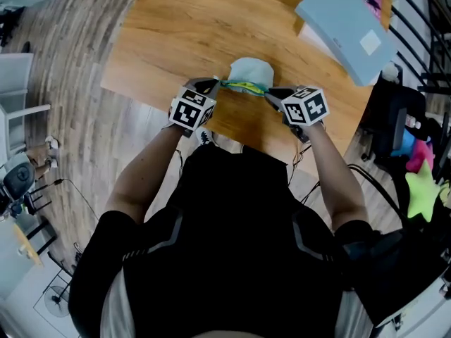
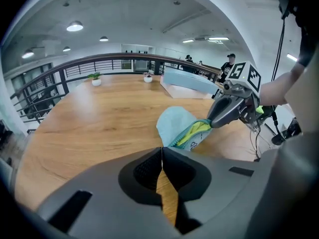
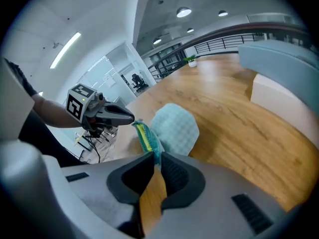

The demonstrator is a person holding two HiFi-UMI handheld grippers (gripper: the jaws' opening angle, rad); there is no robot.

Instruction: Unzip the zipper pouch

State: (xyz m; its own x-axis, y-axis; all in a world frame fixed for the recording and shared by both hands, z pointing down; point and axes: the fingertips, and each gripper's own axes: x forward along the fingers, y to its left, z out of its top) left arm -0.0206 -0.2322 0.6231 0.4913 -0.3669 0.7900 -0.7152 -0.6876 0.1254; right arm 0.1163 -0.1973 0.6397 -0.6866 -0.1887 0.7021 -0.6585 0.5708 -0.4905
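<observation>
At the table's near edge: the zipper pouch [image 1: 250, 72], pale teal, is held stretched between the two grippers, with its body reaching away from the person over the wooden table [image 1: 183, 27]. No view settles whether it rests on the wood.
Zipper: a green strip with yellow along it [image 1: 244, 86] runs along the pouch's side nearest the person, from one gripper to the other.
Left gripper [image 1: 217, 84]: its jaws are clenched tight together, and the tips pinch the pouch at the zipper's left end (which part they bite on is too small to tell).
Right gripper [image 1: 270, 94]: clamped on the zipper's right end. In its own view the teal strip runs straight in between the pads.
Arms: both forearms reach out from the person's body to the near edge, the marker cubes facing up.
Far right corner: a pale blue flat box [image 1: 345, 20] lies tilted across the corner.
Far edge: two small potted plants [image 2: 94, 78] stand well apart from the pouch.
</observation>
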